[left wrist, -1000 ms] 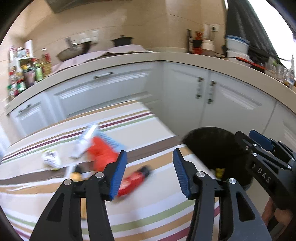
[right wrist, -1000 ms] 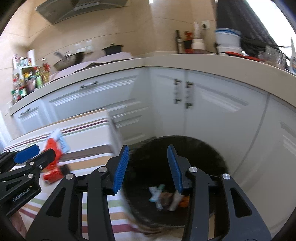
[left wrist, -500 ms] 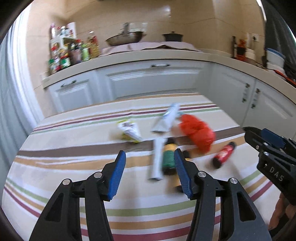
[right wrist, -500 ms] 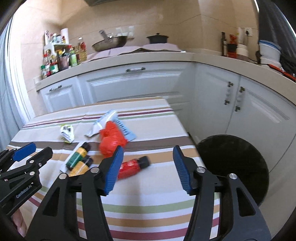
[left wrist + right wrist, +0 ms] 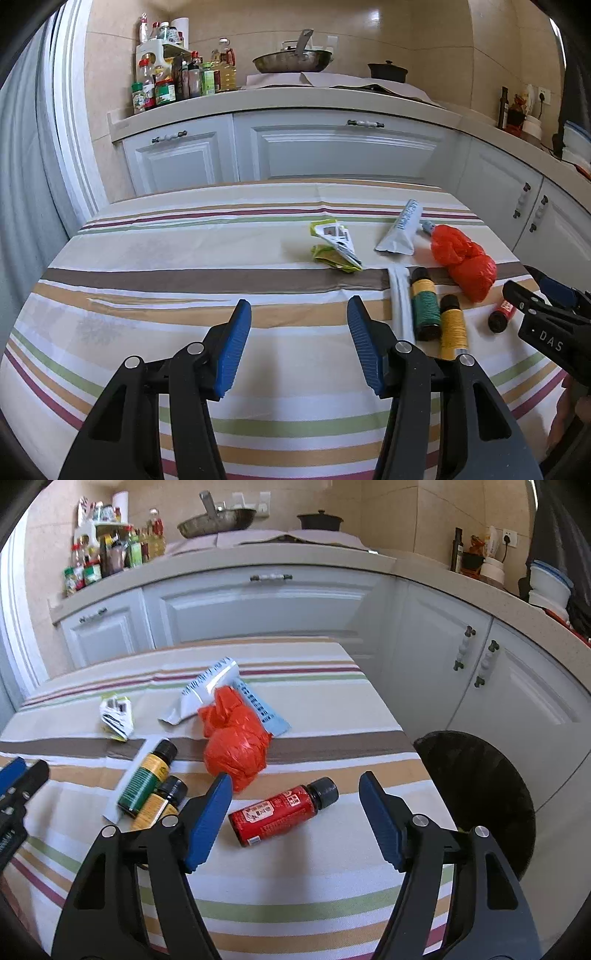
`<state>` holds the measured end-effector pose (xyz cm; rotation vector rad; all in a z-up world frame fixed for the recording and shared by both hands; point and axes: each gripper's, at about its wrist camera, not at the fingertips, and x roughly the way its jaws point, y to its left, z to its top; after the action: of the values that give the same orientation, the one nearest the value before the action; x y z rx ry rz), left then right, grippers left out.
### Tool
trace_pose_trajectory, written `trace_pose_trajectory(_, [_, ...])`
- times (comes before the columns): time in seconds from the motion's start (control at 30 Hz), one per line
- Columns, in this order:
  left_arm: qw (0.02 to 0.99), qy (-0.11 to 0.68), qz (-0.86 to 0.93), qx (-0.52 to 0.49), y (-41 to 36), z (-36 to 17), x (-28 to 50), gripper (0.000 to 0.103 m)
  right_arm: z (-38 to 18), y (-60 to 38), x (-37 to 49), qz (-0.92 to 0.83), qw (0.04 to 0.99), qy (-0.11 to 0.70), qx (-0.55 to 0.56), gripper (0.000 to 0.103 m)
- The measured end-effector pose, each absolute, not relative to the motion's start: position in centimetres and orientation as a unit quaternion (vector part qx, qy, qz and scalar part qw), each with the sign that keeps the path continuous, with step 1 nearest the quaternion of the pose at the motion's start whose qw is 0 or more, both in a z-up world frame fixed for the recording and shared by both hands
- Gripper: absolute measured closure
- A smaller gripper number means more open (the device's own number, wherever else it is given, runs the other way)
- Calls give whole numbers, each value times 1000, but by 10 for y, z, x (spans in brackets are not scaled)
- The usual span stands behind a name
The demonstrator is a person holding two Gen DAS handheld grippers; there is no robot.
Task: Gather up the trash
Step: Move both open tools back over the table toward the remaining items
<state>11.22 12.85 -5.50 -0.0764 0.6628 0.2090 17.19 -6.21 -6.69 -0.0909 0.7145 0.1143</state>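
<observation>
Striped cloth in brown, tan, green and maroon covers the tabletop [image 5: 155, 280], on which the trash lies scattered toward its right half. Left tongs [image 5: 299, 345]: blue-padded jaws stand partly apart over bare cloth, nothing between them. Right tongs [image 5: 295, 821]: jaws are opening, with a red bottle [image 5: 282, 812] lying on its side in the gap seen from the right wrist view; the pads do not touch it. A crumpled orange-red plastic bag [image 5: 232, 744] sits just behind the red bottle, resting partly on a white sachet [image 5: 201, 694] and a pale blue packet [image 5: 264, 710]. To the left of the bag lie a green-labelled bottle [image 5: 146, 779] and a yellow-labelled bottle [image 5: 157, 805], side by side and touching, both on a white strip of packaging [image 5: 400, 301]. A folded yellow-green and white wrapper [image 5: 334, 247] lies apart from the others, further left. A black round bin [image 5: 480, 794] stands on the floor off the tabletop's right edge, below the white cabinets [image 5: 258, 609]. On the kitchen counter behind: a wok [image 5: 291, 61], a dark lidded pot [image 5: 388, 70] and a cluster of condiment bottles [image 5: 173, 81]
</observation>
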Motion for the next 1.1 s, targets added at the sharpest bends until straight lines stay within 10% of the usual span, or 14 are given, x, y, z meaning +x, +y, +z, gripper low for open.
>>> trace_pose_trajectory(1.1, [938,329,87,-72,167,-59,113,47,-74,-49,187,16,918,395,-27,28])
